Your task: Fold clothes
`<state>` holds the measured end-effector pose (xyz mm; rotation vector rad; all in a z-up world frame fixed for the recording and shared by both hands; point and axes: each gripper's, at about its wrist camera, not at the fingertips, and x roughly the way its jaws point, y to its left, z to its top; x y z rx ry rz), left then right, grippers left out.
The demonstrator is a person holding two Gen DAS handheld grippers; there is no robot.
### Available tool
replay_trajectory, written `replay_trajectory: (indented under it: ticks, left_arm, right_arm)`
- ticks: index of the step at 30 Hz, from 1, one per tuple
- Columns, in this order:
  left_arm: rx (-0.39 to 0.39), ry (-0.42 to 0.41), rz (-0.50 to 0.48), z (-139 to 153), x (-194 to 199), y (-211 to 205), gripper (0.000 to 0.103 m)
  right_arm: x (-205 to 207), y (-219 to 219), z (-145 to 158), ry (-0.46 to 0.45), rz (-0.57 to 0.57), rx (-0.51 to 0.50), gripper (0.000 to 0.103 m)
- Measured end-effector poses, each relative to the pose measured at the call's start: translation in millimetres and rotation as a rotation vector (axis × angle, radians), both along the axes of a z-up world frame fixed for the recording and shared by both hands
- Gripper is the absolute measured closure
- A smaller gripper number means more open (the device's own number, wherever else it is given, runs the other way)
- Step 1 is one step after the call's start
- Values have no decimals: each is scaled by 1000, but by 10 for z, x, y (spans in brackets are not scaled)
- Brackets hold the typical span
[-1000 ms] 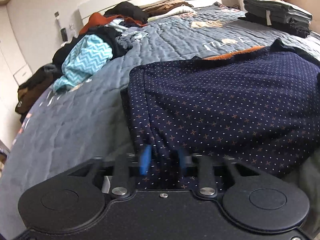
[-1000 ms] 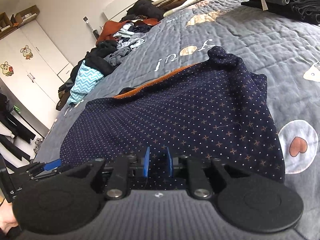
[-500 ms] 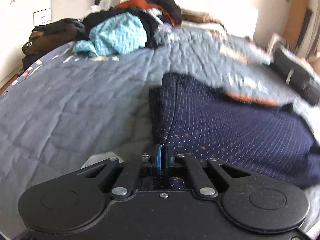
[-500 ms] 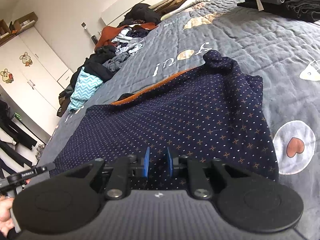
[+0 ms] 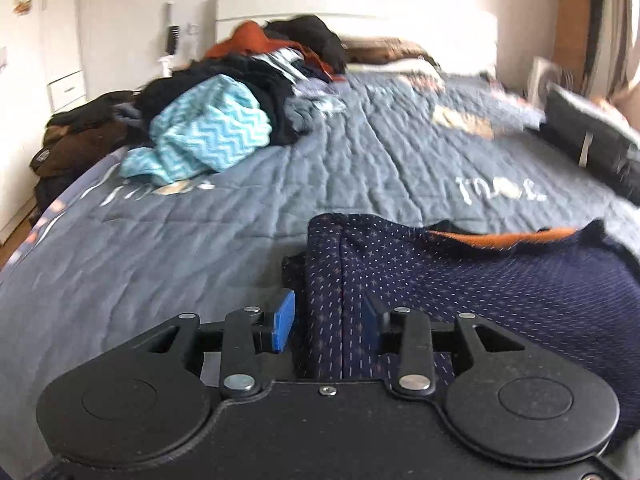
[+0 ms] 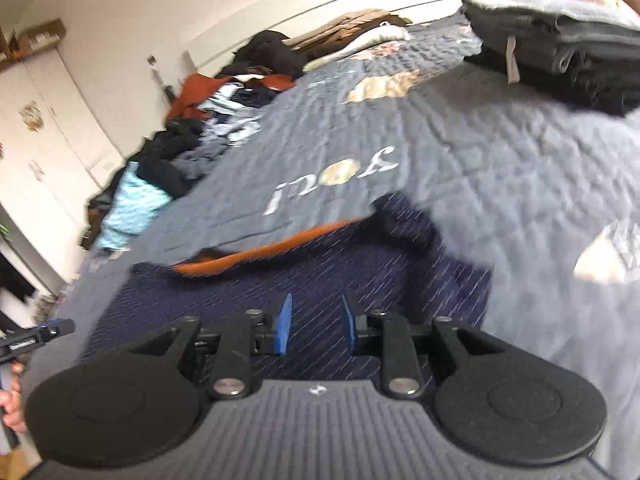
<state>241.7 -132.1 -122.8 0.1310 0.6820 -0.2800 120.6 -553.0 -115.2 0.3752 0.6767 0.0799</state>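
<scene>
A navy dotted garment (image 5: 460, 276) with an orange inner lining lies folded on the grey quilt at the near end of the bed; it also shows in the right wrist view (image 6: 320, 276). My left gripper (image 5: 328, 320) is open, its blue pads either side of the garment's folded left edge. My right gripper (image 6: 314, 322) is open just above the garment's near edge, with nothing between its pads. The left gripper's tip (image 6: 40, 332) shows at the far left of the right wrist view.
A heap of unfolded clothes (image 5: 248, 92) with a turquoise zigzag piece (image 5: 208, 132) lies at the far left of the bed. A stack of folded dark clothes (image 6: 560, 44) sits at the far right. A white wardrobe (image 6: 40, 152) stands left of the bed.
My left gripper was shut on the garment's edge half a second ago and has now opened. My right gripper has opened wider and moved, blurring its view.
</scene>
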Motion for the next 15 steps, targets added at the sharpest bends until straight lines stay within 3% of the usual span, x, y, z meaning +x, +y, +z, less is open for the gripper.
replay_trajectory:
  ticks: [4,7,11,14,15]
  left_arm:
    - [105,19,-51,-165,277,-206,66]
    - [140,40,-69,-306,480,-270,66]
    - [153,77,-64,-452,691,-332,63]
    - [141,101,-62,-530,797,-343,63]
    - [118,103,-59,-519,808,-317,70]
  right_arm:
    - [353,-53,-58,30,69,-135,75]
    - [602,-81,-167,89,119,-228,75]
    - [877,-144,-364,149,132,-239,75]
    - [1002,-165,-440,142,115,-205,75]
    - [1044,-168,-466,147,111,-195,76]
